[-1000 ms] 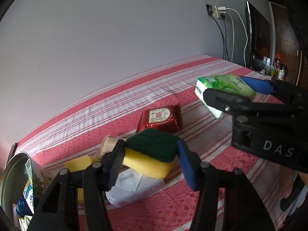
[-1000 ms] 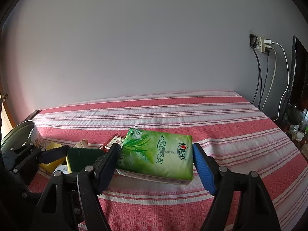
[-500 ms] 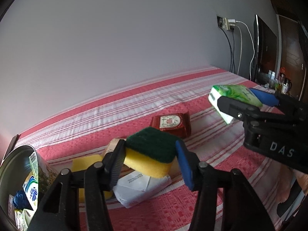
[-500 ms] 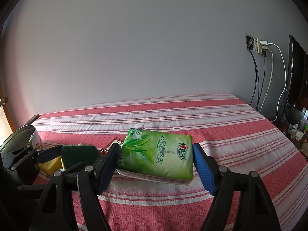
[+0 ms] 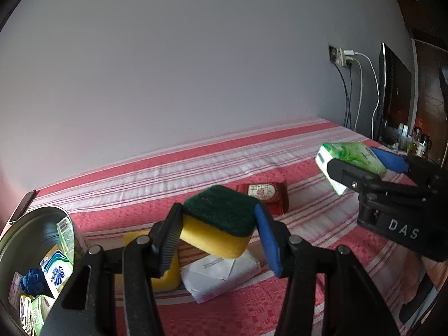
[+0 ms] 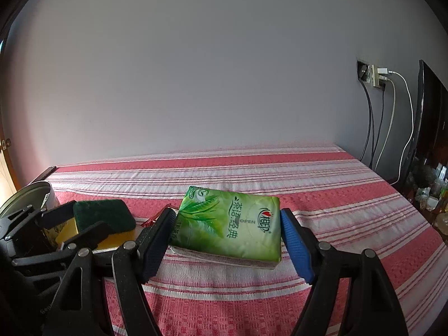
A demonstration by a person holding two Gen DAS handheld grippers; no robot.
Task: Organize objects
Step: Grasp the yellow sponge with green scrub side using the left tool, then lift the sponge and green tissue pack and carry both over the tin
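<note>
My left gripper is shut on a yellow sponge with a green scrub top and holds it above the striped red cloth. My right gripper is shut on a green tissue pack, also held above the cloth. The tissue pack also shows at the right of the left wrist view, and the sponge at the left of the right wrist view. A metal tin with several packets inside stands at the far left.
On the cloth below the sponge lie a white packet, a second yellow sponge and a red packet. A wall socket with cables and a dark screen are at the right edge.
Both grippers have risen and drawn back a little with their loads. The left wrist view has swung so that the tin at the left shows more of its inside.
</note>
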